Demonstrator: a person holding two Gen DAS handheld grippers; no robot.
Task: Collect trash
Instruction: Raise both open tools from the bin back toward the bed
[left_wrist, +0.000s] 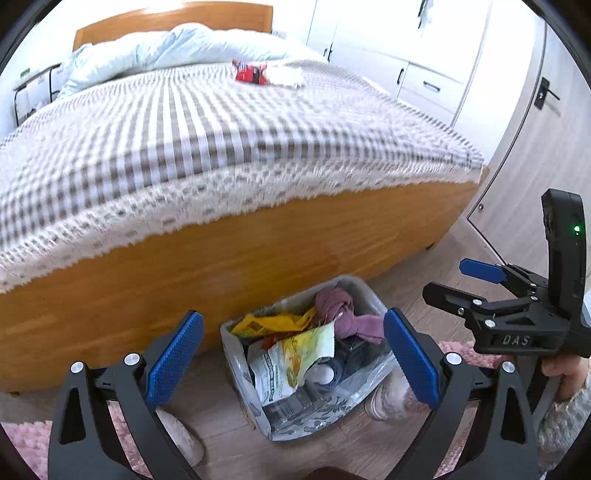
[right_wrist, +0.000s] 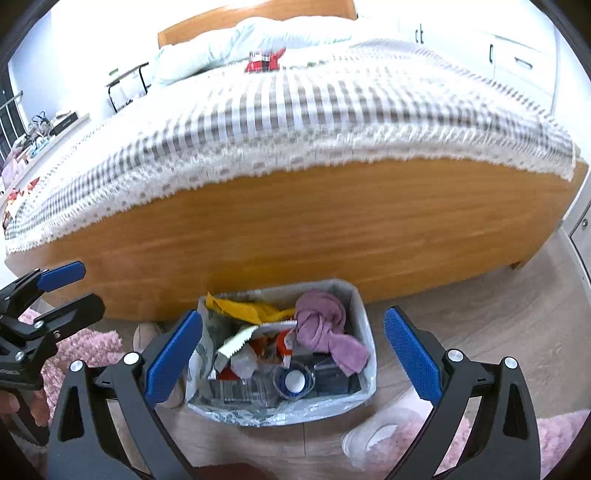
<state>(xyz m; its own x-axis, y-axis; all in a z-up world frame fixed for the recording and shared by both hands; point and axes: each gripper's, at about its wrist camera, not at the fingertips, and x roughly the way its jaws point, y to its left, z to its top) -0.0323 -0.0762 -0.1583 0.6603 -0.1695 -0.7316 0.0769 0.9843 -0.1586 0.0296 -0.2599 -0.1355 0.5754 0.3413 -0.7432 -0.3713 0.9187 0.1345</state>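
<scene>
- Left wrist view: bin (left_wrist: 362, 295) of trash stands on the floor against the bed's footboard (left_wrist: 258, 251), below the left gripper (left_wrist: 293, 354), jaws wide, empty.
- Right gripper (right_wrist: 293, 354) likewise spread, empty.
- Red wrapper (left_wrist: 251, 72) lies far up the bedspread.

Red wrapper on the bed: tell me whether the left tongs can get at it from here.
Probably not yet. The red wrapper lies far up the bed, while the open left tongs hang low over the bin. Nothing covers it, though.

Bed frame (right_wrist: 295, 229): smooth, satin wood. Bedspread (left_wrist: 221, 122): woven checked cloth, lace edge. Bin liner (right_wrist: 288, 410): glossy thin plastic. Towel (right_wrist: 325, 332): soft mauve terry. Gripper pads (left_wrist: 173, 354): textured blue rubber. Rug (right_wrist: 85, 343): fluffy pink.
</scene>
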